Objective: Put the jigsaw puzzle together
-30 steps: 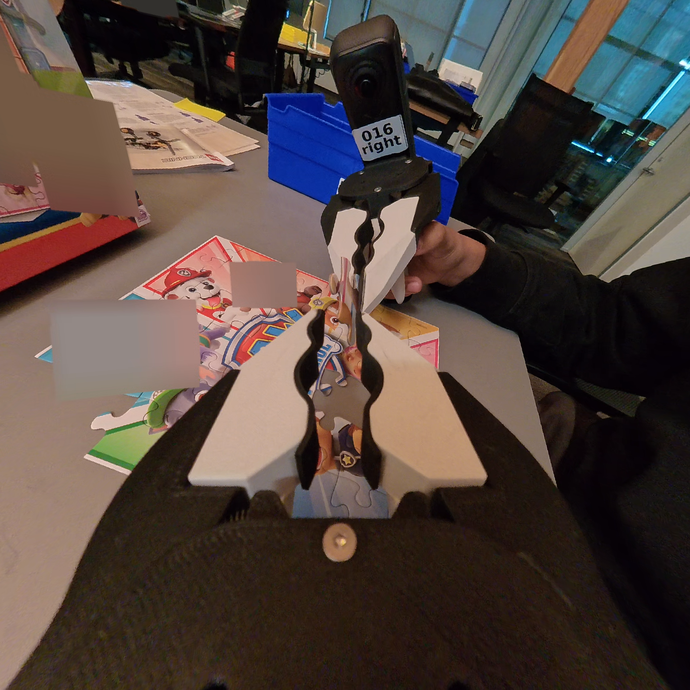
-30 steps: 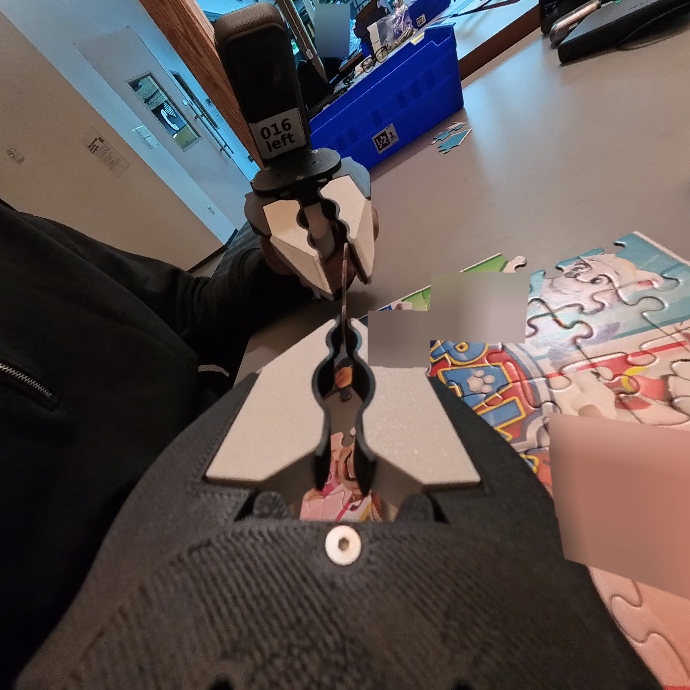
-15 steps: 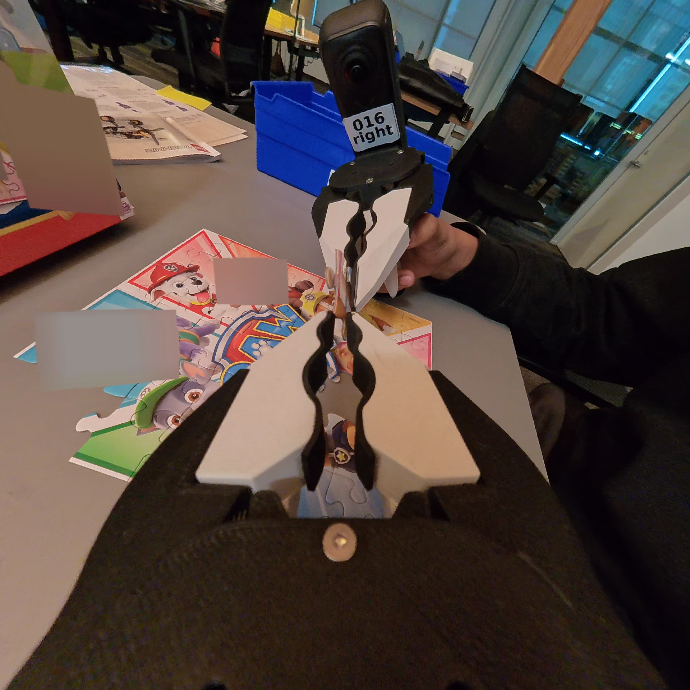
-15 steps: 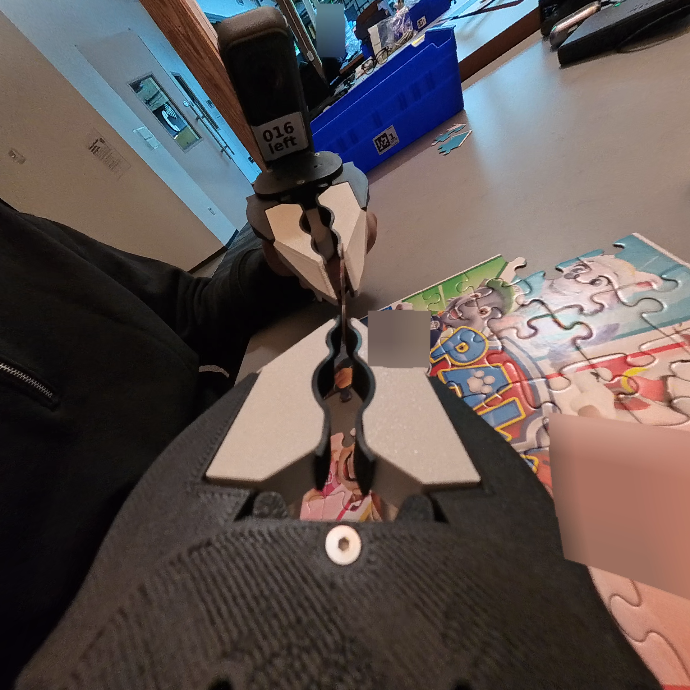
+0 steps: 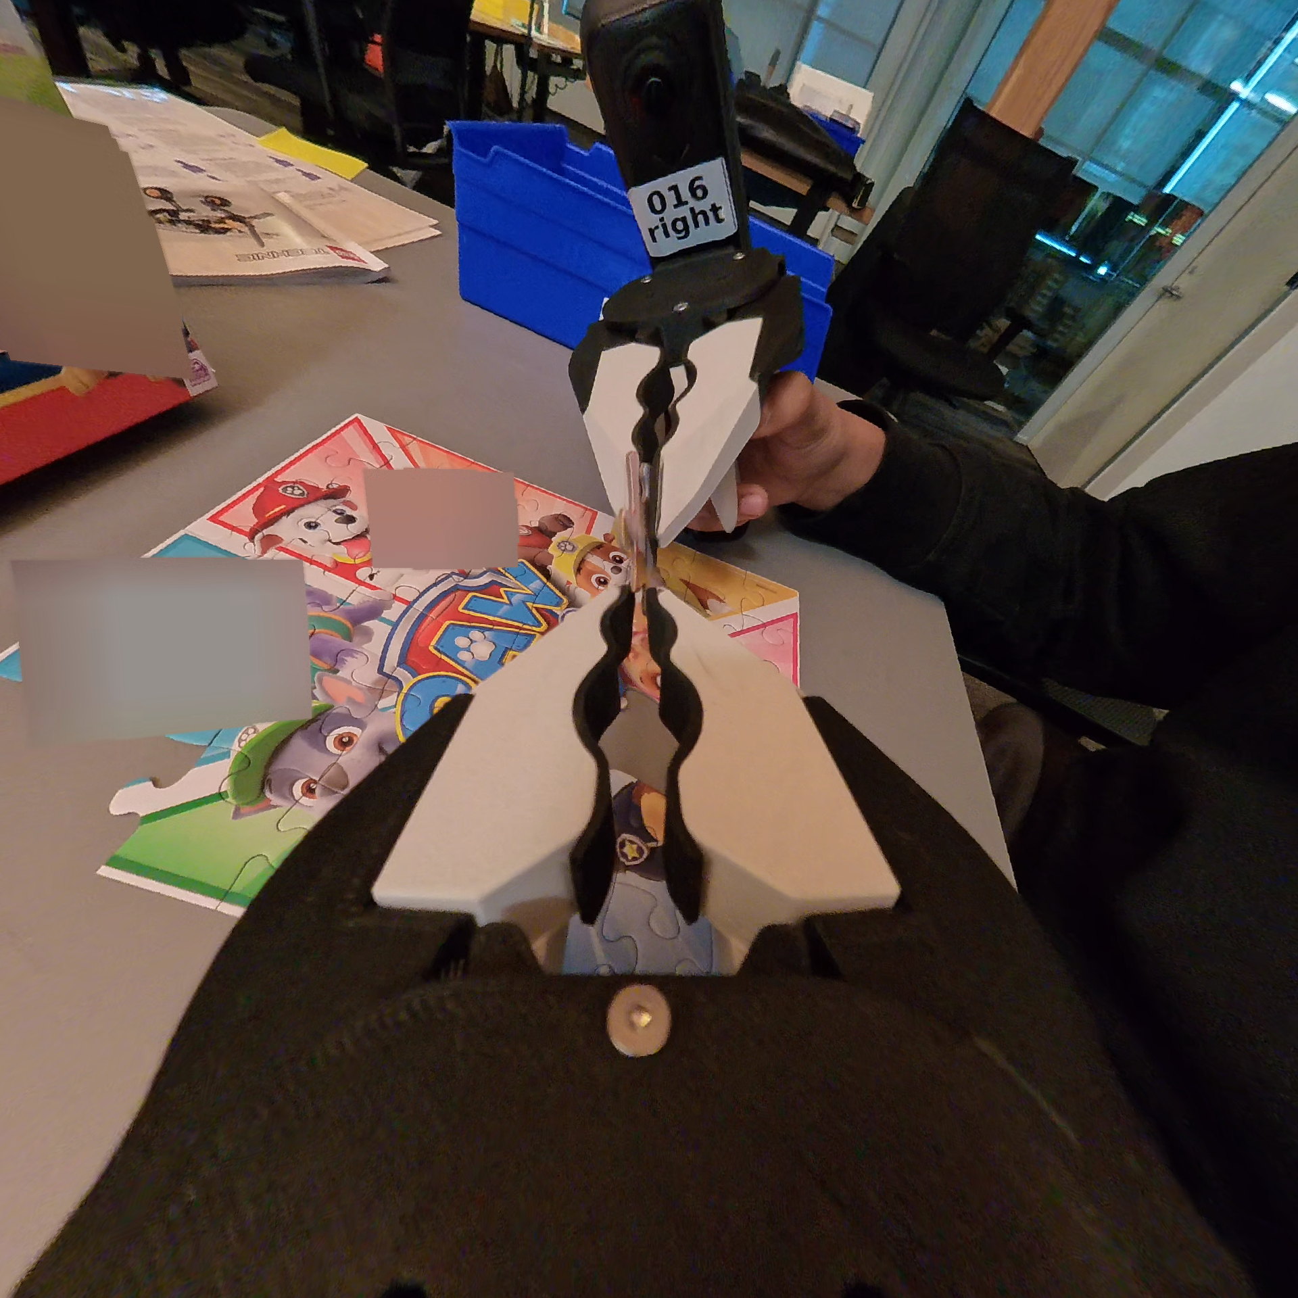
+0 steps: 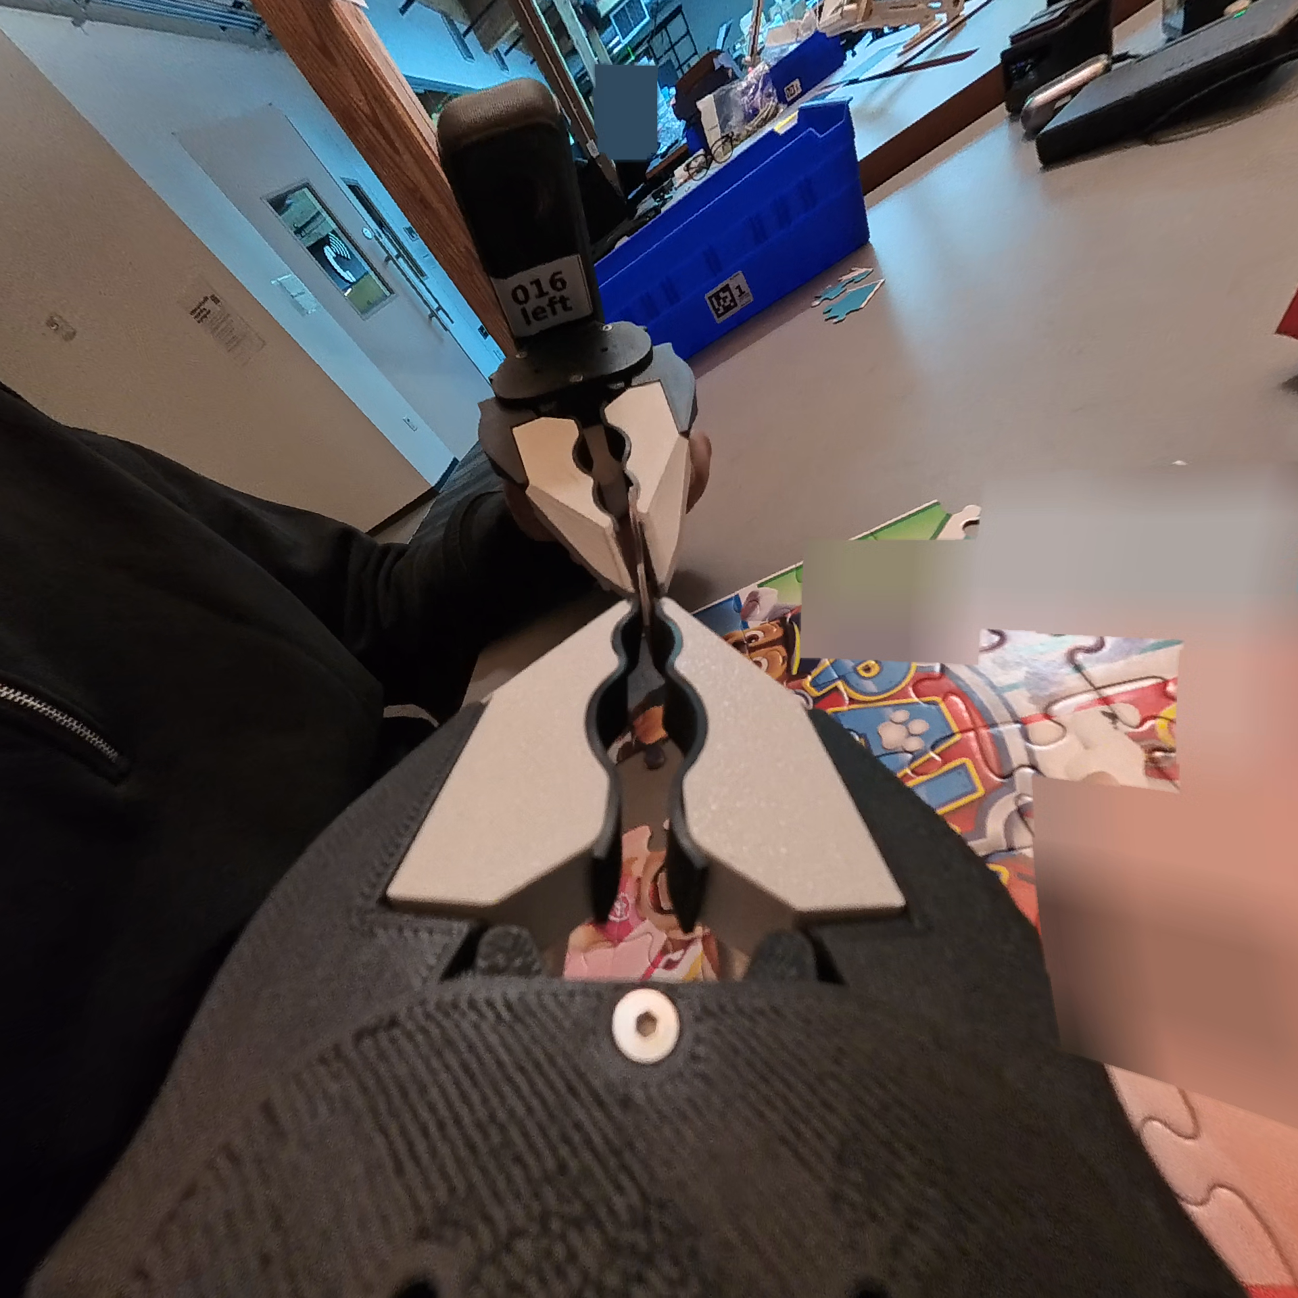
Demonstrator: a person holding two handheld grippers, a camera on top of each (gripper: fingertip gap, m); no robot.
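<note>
grey counter | flat cardboard jigsaw puzzle: cartoon pups, red-blue shield, green, pink, yellow corners | blue plastic bin | hand-held gripper fingers: white, black wavy pads | red box far left

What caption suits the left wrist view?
Two handheld grippers pinch one puzzle piece edge-on above a colourful cartoon jigsaw.

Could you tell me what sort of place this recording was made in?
Most likely an open-plan office or lab: a grey worktable holding a cartoon jigsaw puzzle and blue storage bins, with black office chairs and glass partition walls behind.
</note>
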